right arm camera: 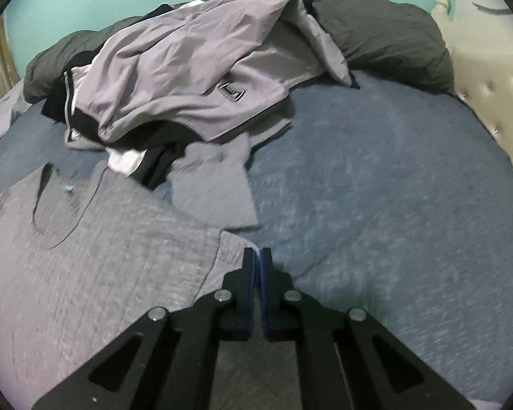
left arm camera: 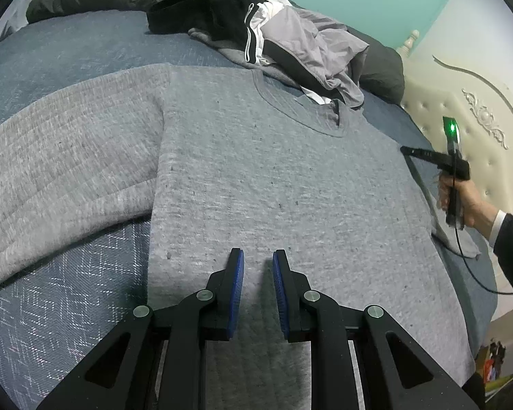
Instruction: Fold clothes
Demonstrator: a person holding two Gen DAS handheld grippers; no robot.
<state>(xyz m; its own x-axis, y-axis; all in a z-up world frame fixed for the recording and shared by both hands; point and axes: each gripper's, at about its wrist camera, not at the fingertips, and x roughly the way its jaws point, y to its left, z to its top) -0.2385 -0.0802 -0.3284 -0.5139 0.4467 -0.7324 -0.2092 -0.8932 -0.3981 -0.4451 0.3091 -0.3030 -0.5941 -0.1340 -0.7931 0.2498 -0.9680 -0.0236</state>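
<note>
Grey sweater lying flat on a blue bed.

Left gripper hovers over the hem, jaws slightly apart, holding nothing. Right gripper is clenched on the sweater's sleeve edge. A clothes pile lies just beyond the collar.

The lilac jacket bears a dark patch, its lettering unreadable.

A big gray sweatshirt lies flat on the blue bed with its round neck at the far end and one long sleeve spread out to the side, near a messy pile of clothes.
</note>
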